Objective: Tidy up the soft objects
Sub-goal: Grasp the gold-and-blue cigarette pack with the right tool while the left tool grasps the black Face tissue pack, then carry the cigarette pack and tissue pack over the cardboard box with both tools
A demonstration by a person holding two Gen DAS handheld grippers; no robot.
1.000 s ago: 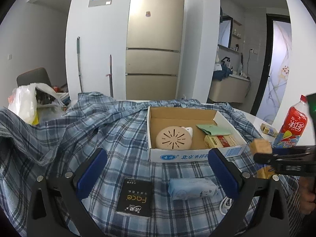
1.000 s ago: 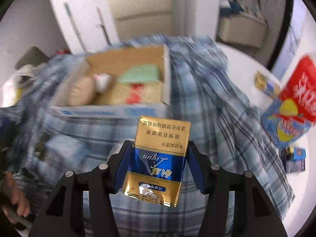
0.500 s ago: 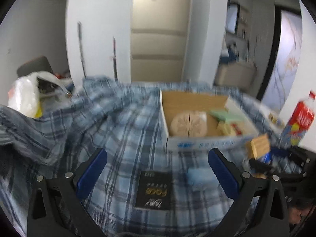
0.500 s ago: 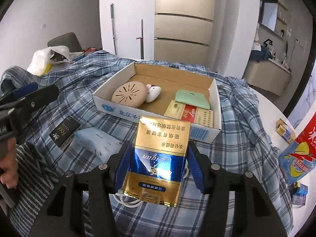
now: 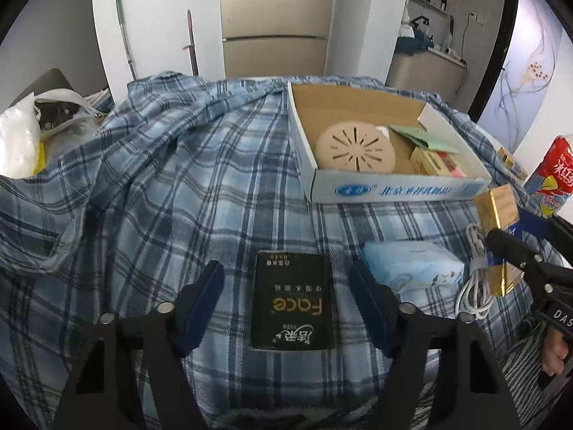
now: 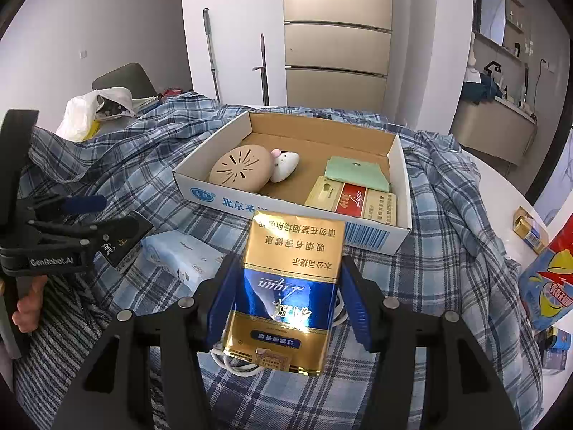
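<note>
Right gripper (image 6: 286,295): blue pads pinched the sides of a gold-and-blue cigarette pack (image 6: 286,286), held upright above the plaid cloth (image 6: 447,215), just in front of the cardboard box (image 6: 403,165).
Left gripper (image 5: 286,299): fingers spread apart, nothing between them; the black tissue pack (image 5: 290,302) lay on the cloth in the gap, apparently below the pads rather than touched by them.
Cardboard box contents: round tan perforated disc (image 6: 240,168) at left, small white mouse-shaped toy (image 6: 284,165) touching it, green flat pouch (image 6: 356,172) at right rear, red-and-cream cigarette carton (image 6: 352,200) in front of the pouch.
Light blue tissue pack (image 5: 412,267): flat on the cloth, between the black pack and the right gripper.
White cable (image 5: 474,286): coiled on the cloth beneath the held pack.
Red drink bottle (image 5: 553,175): upright at far right, off the cloth.
White plastic bag (image 6: 87,113): at far left, behind the cloth.
</note>
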